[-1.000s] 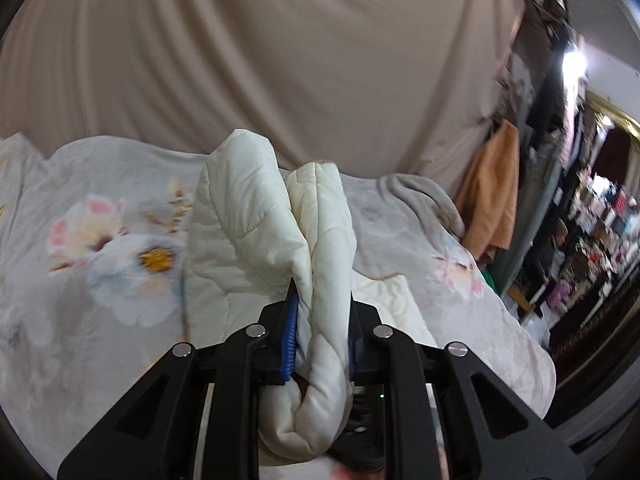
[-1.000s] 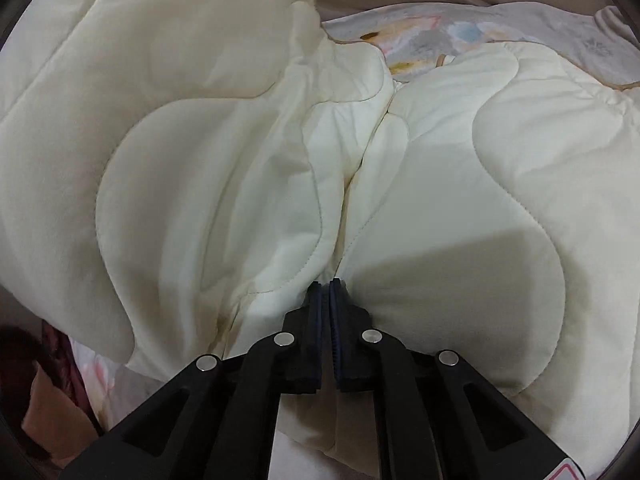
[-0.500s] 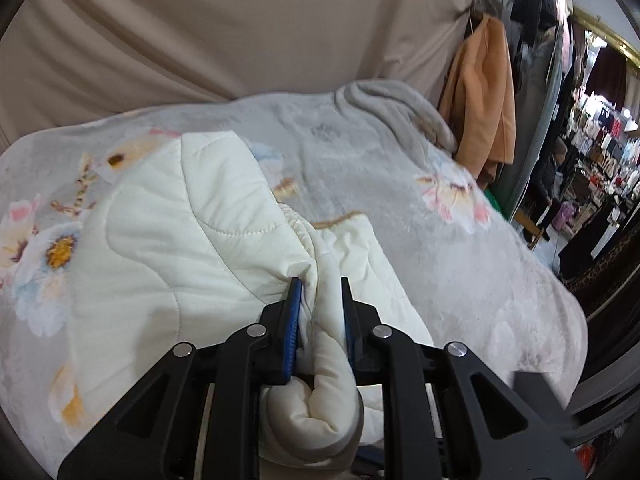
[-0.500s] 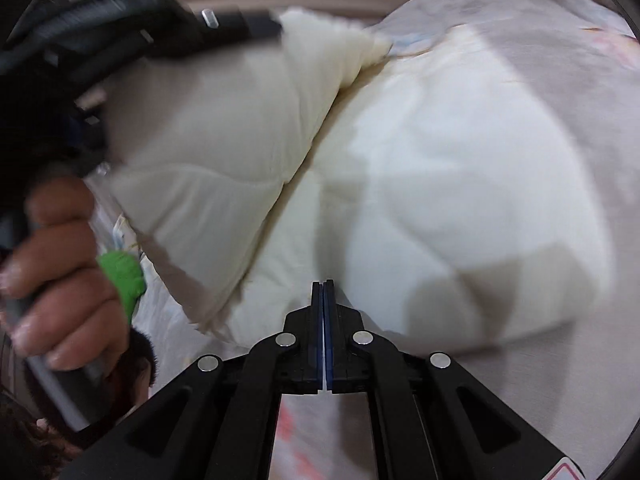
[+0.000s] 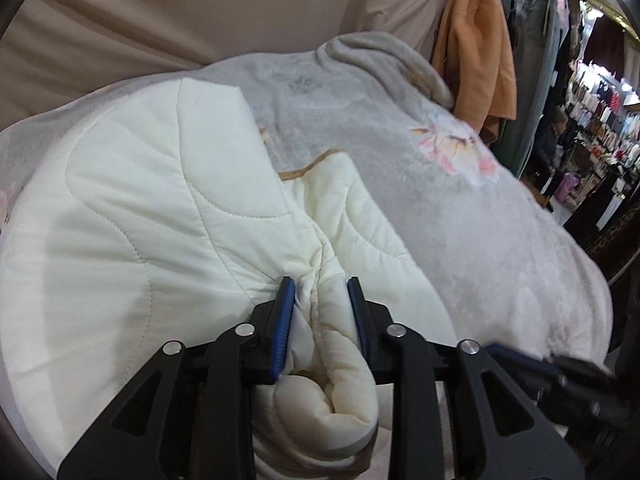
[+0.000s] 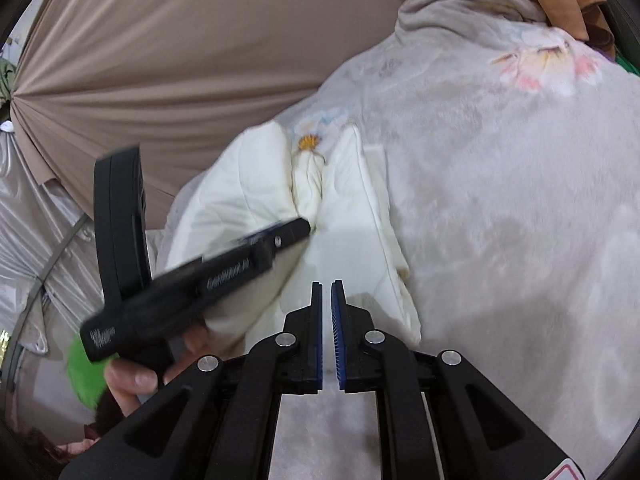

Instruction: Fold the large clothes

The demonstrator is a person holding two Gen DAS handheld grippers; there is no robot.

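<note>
A cream quilted padded garment (image 5: 160,216) lies folded on a grey floral blanket (image 5: 460,208). My left gripper (image 5: 320,284) is shut on a bunched fold of the garment, low over the blanket. In the right wrist view the garment (image 6: 352,240) lies ahead, and the left gripper (image 6: 296,228) shows from the side, held by a hand, clamped on the cloth. My right gripper (image 6: 327,286) holds nothing, its jaws a narrow slit apart, just short of the garment's near edge.
A beige curtain (image 5: 180,12) hangs behind the bed. An orange coat (image 5: 476,48) and other hanging clothes are at the far right, with shop racks (image 5: 600,112) beyond. The blanket's edge drops off at the right.
The left gripper lowered the raised fold onto the blanket, so the garment now lies flatter. The right gripper let go of the cloth and pulled back clear of it.
</note>
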